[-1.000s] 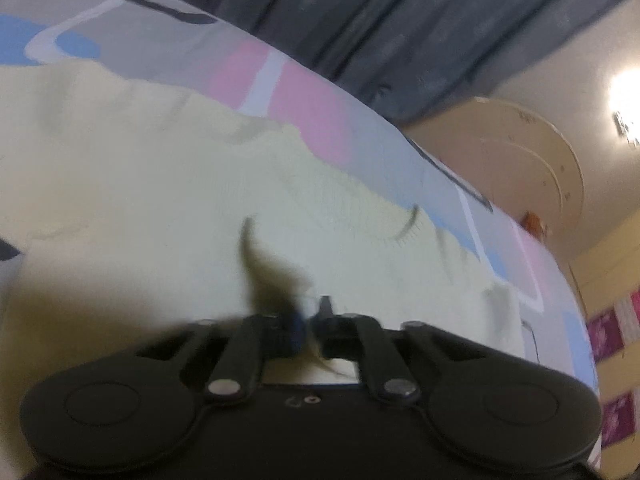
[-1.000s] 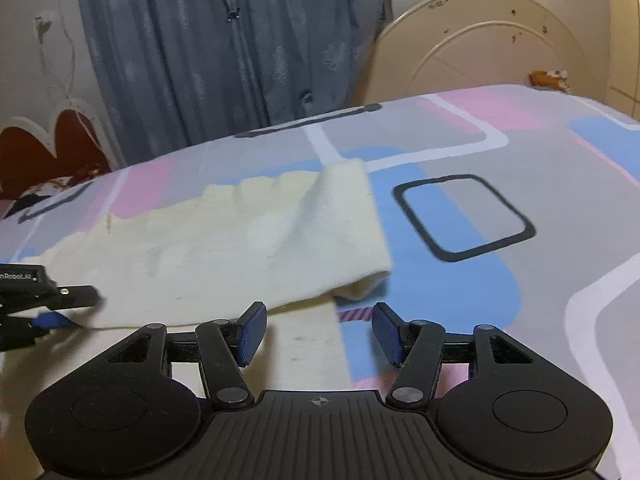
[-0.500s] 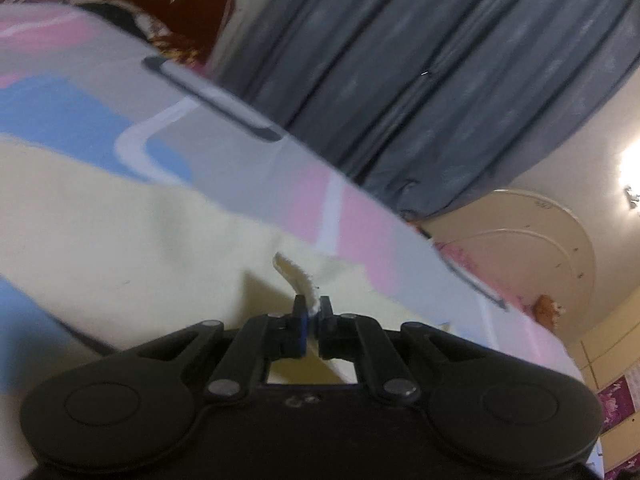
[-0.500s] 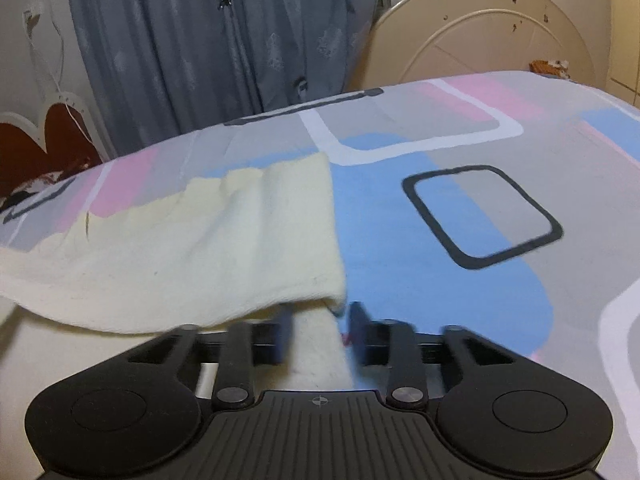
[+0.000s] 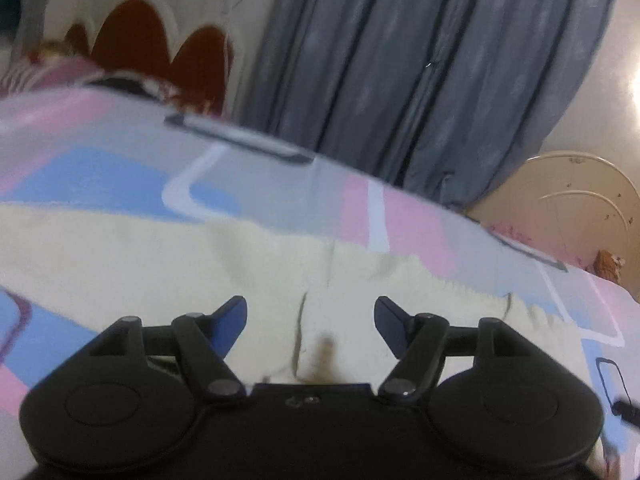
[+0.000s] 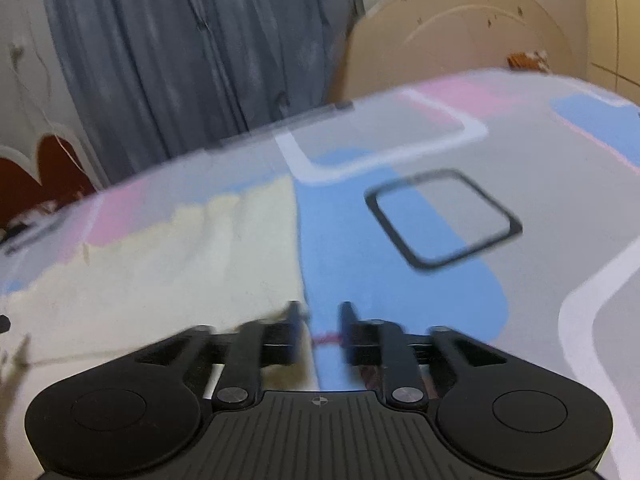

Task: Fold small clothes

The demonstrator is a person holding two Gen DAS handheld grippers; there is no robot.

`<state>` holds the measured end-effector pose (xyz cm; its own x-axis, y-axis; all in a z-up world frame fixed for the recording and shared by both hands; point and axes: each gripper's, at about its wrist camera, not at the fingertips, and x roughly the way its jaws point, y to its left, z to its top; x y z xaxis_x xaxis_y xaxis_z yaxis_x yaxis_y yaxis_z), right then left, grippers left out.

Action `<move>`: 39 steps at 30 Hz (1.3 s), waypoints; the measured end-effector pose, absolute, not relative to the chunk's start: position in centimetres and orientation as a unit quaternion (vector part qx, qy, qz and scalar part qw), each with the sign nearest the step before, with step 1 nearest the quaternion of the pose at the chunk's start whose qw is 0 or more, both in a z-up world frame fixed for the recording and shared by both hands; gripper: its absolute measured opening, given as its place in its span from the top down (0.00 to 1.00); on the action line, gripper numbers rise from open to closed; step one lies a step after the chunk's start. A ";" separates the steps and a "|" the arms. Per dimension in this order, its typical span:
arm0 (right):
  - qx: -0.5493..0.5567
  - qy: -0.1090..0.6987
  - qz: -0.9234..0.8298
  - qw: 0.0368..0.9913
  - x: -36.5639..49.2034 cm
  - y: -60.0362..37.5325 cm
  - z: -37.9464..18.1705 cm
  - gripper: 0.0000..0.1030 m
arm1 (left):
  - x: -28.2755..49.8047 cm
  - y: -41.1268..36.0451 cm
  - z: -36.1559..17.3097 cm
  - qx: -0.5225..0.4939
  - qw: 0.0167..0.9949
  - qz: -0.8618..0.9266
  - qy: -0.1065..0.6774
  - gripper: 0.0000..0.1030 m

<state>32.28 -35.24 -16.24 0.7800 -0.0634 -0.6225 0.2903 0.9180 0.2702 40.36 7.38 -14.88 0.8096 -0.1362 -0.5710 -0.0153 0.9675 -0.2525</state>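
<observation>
A pale yellow knitted garment [image 5: 160, 264] lies spread on the patterned bedsheet [image 5: 100, 152]. My left gripper [image 5: 310, 312] hovers just above the cloth, its jaws opening. The cloth lies under the gap and no pad presses on it. In the right wrist view the garment [image 6: 180, 264] lies flat at the left, its right edge running down to the left finger. My right gripper [image 6: 320, 316] sits low over that edge where it meets the blue patch of the sheet [image 6: 400, 280]. Its jaws are opening and grip nothing. Both views are blurred.
A grey-blue curtain [image 5: 400, 80] hangs behind the bed. A dark red scalloped headboard [image 5: 132, 40] stands at the far left. A round cream board [image 6: 460, 32] leans at the far right, with a small brown toy [image 6: 524, 60] beside it. The sheet is bare right of the garment.
My left gripper, shut on a pinch of cloth before, has let it go, opened wide and swung left. My right gripper narrowed at the garment's edge, then opened again. The raised flap now lies flat.
</observation>
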 end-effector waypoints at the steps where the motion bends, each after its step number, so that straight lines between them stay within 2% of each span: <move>1: 0.170 0.310 -0.094 0.931 32.8 -35.2 -15.9 0.49 | 40.3 7.0 -14.6 -0.121 0.943 -0.046 0.307 0.35; 10: 0.208 0.342 -0.076 0.913 41.1 -35.7 -18.5 0.49 | 44.1 2.4 -17.9 -0.083 0.916 -0.095 0.382 0.35; 11: 0.205 0.342 -0.074 0.914 41.7 -35.6 -18.6 0.54 | 44.4 2.3 -18.5 -0.076 0.914 -0.094 0.388 0.35; 12: 0.197 0.348 -0.076 0.914 42.1 -35.5 -18.8 0.76 | 44.4 2.3 -18.8 -0.063 0.916 -0.095 0.384 0.35; 13: 0.178 0.359 -0.090 0.912 42.4 -35.3 -19.1 0.89 | 44.5 2.2 -19.1 -0.053 0.918 -0.096 0.381 0.35; 14: 0.168 0.361 -0.100 0.912 42.5 -35.4 -19.5 0.92 | 44.4 2.3 -19.0 -0.052 0.917 -0.099 0.382 0.35; 16: 0.151 0.362 -0.113 0.913 42.2 -35.3 -19.5 0.92 | 44.1 2.6 -18.4 -0.062 0.914 -0.097 0.390 0.35; 18: 0.142 0.363 -0.126 0.912 41.9 -34.9 -19.0 0.91 | 43.4 3.5 -17.4 -0.087 0.913 -0.088 0.389 0.26; 19: 0.143 0.356 -0.131 0.914 41.5 -34.6 -18.6 0.91 | 43.0 4.0 -16.8 -0.094 0.915 -0.081 0.383 0.15; 21: 0.150 0.342 -0.116 0.920 40.7 -33.7 -17.6 0.84 | 42.3 5.2 -16.2 -0.098 0.922 -0.065 0.370 0.10; 22: 0.152 0.338 -0.101 0.923 40.3 -32.9 -17.1 0.79 | 41.9 5.9 -15.9 -0.097 0.923 -0.061 0.368 0.10; 24: 0.147 0.328 -0.072 0.930 39.5 -30.9 -16.0 0.57 | 41.3 7.5 -15.6 -0.098 0.920 -0.048 0.376 0.10; 33: 0.131 0.337 0.066 0.930 38.0 -20.4 -14.2 0.56 | 37.2 19.4 -15.1 -0.155 0.910 0.075 0.377 0.11; 36: 0.133 0.347 0.100 0.923 38.1 -17.2 -14.3 0.56 | 36.0 23.7 -15.5 -0.197 0.900 0.109 0.373 0.16; 39: 0.125 0.351 0.124 0.920 38.3 -14.4 -14.5 0.56 | 35.2 28.5 -16.3 -0.259 0.882 0.141 0.367 0.30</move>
